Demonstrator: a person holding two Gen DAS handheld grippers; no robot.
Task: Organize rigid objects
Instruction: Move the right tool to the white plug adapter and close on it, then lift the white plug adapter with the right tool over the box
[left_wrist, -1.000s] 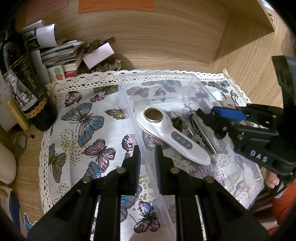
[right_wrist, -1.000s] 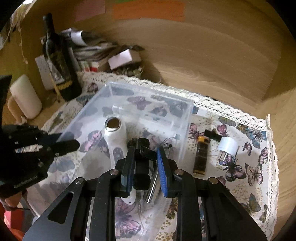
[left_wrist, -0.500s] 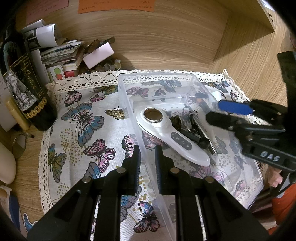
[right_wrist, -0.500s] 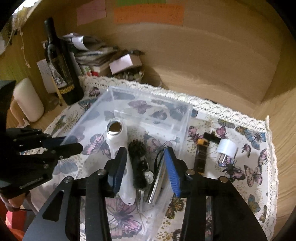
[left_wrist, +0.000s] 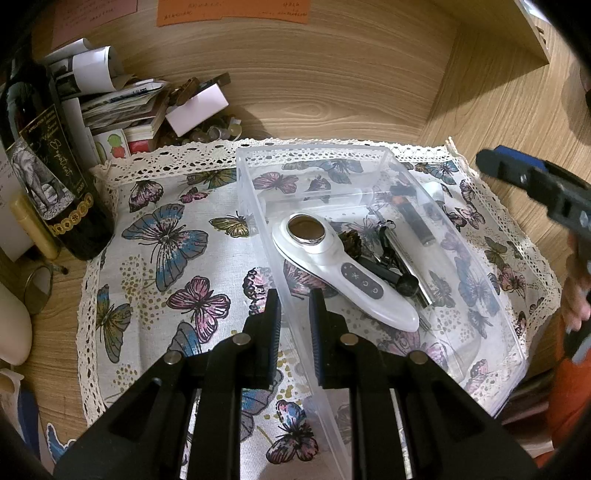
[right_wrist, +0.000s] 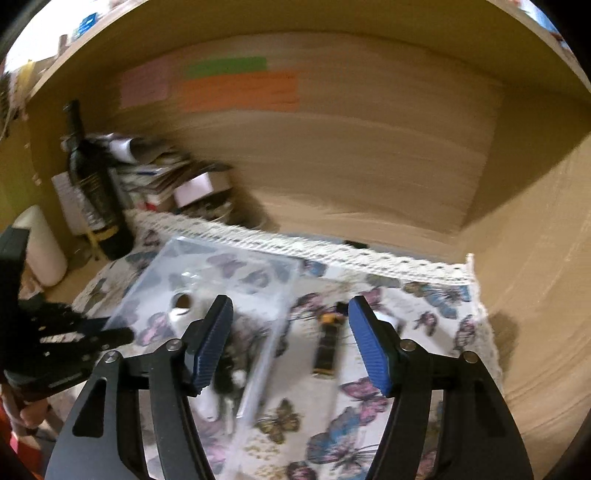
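Clear bin (left_wrist: 480, 280) wall between left gripper's (left_wrist: 294, 312) narrow fingers; right gripper (right_wrist: 291, 339) wide, empty.

Left gripper (left_wrist: 294, 310): black two-finger tool, blue-padded fingers narrowly parted, astride a thin clear wall.
Right gripper (right_wrist: 291, 345): black fingers with blue ribbed pads spread wide, holding nothing, raised.

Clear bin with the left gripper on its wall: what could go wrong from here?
1. The left gripper straddles the clear bin's thin wall; a tug could tip it and spill the white handheld device.
2. The right gripper is open amid motion blur; reaching for the dark bar outside the bin could miss.
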